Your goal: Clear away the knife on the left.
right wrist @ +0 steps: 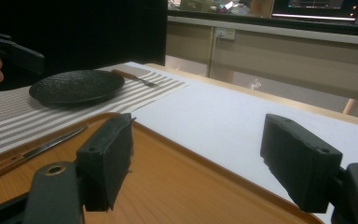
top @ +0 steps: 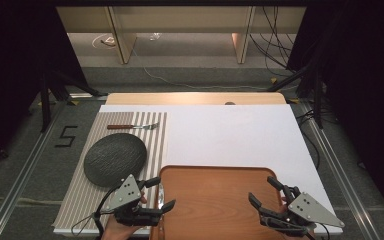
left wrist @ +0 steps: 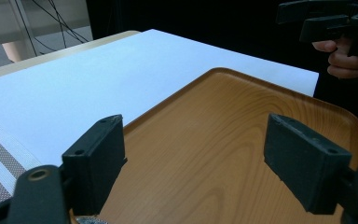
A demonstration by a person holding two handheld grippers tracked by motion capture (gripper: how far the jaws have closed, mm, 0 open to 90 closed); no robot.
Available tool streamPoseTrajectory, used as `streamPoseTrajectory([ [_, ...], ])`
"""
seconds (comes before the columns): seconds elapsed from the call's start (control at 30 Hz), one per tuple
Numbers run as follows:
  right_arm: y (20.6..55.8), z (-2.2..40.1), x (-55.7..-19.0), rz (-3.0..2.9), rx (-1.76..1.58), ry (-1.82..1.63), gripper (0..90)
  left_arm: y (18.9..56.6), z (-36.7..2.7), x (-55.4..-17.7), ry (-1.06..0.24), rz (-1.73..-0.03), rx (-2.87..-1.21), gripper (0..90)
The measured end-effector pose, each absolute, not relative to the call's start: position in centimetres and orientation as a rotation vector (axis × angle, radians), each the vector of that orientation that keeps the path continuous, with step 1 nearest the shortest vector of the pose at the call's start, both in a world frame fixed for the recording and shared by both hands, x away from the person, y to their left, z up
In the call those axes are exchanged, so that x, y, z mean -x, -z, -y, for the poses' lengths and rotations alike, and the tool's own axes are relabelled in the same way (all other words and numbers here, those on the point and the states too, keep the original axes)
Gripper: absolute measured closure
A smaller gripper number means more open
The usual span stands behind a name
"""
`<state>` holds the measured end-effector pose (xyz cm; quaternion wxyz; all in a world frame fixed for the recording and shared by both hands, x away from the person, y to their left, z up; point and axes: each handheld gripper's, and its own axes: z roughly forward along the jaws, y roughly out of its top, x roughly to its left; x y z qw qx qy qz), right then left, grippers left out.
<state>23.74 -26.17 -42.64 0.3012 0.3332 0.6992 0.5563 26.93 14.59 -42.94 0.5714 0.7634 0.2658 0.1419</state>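
Both open claws hover over wooden tray (top: 215, 200), knife (right wrist: 32, 151) inside.

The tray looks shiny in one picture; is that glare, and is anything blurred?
High view: soft and grainy, dark at the sides, with a pale sheen on the wooden tray. Left gripper view: the tray's grain is sharp. Right gripper view: the black plate and fork stay fairly clear; the background shelves are slightly soft.

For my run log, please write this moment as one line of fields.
left gripper: open, over tray's left edge | right gripper: open, over tray | knife: on tray | fork, plate: on striped mat
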Motion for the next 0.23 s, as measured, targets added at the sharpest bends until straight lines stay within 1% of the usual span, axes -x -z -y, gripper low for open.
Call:
streamPoseTrajectory([
  [0.23, 42.64, 26.16, -23.74, -1.855, -0.884, -1.476, 26.5, 42.82, -14.74, -26.82, -0.349, -0.613, -1.779, 19.6],
])
